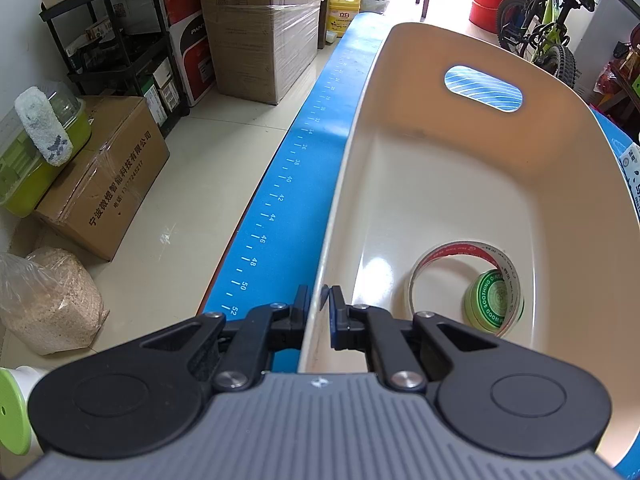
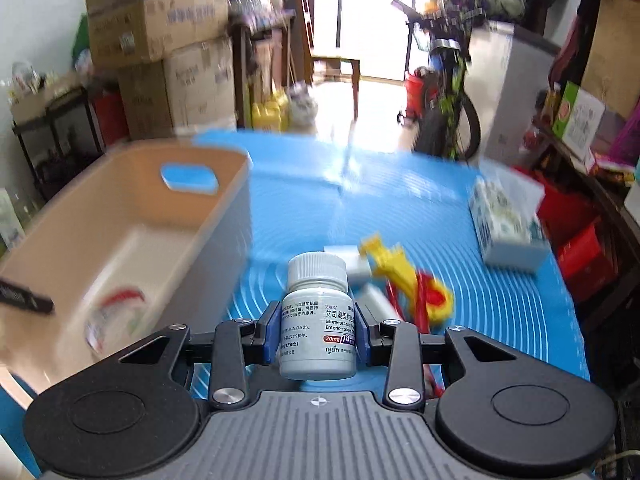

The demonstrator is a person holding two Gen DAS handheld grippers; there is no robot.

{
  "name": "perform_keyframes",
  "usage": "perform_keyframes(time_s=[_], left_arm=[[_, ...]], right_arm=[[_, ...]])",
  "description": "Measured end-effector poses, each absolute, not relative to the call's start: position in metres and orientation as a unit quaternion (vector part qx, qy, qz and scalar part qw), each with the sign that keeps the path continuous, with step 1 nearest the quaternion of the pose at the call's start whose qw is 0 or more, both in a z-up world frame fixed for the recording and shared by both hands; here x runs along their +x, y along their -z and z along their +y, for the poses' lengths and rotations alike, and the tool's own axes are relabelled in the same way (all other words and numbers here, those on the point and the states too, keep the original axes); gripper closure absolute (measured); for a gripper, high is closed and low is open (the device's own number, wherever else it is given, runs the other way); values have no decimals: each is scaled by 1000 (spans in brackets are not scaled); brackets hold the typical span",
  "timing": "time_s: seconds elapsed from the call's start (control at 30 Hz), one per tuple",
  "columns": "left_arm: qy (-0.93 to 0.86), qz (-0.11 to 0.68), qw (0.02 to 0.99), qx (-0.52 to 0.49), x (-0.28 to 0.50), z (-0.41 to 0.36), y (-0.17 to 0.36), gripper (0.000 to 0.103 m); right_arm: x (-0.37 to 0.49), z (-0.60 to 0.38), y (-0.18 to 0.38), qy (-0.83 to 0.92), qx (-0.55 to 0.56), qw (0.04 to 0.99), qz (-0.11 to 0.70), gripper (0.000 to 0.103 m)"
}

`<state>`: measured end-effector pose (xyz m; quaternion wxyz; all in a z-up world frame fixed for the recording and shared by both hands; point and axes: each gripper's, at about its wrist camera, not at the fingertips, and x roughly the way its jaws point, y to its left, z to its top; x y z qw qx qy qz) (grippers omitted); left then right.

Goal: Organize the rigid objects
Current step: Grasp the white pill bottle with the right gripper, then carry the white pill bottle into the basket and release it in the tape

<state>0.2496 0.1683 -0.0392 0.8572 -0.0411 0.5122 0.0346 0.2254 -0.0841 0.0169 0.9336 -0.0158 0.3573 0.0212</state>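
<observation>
The bin [image 1: 320, 304] is pinched at its near wall by the left gripper [image 1: 319, 300] to steady it. A pill bottle [image 2: 318, 320] is squeezed upright by the right gripper [image 2: 318, 330], likely for dropping in.

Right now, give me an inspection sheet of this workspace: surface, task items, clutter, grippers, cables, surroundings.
Surface: blue mat with ruler marks along its edge.
Job's things: beige bin holds a tape roll and green tin; white pill bottle upright in the right gripper.
Clutter: yellow and red pieces, tissue box on the mat.
Grippers: left gripper clamps the bin's wall; right gripper shut on the bottle.
Cables: nothing seen.
Surroundings: cardboard boxes, bicycle, shelving.
</observation>
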Motion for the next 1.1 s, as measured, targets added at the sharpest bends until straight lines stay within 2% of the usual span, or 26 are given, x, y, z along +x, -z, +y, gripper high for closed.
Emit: perform_keyframes(time_s=[0.17,0.4,0.77,0.93,1.1], left_arm=[[-36,512,857,-40,250,167,39,92],[-36,512,857,-39,250,167,38,92],[-36,512,857,-37,249,166,38,92],[-37,512,858,-36,249,166,38,92],[-38,512,858,-34,249,167,37,92]], right_arm=[[234,-51,-40,-69,-31,943,325,59],[251,3,-38,-128,-66,932,333,59],[272,59,8,-153,-94,890,418,59],[274,71,32,-152,-144,872,442,59],[282,79,34,-159,-159,852,473,54]])
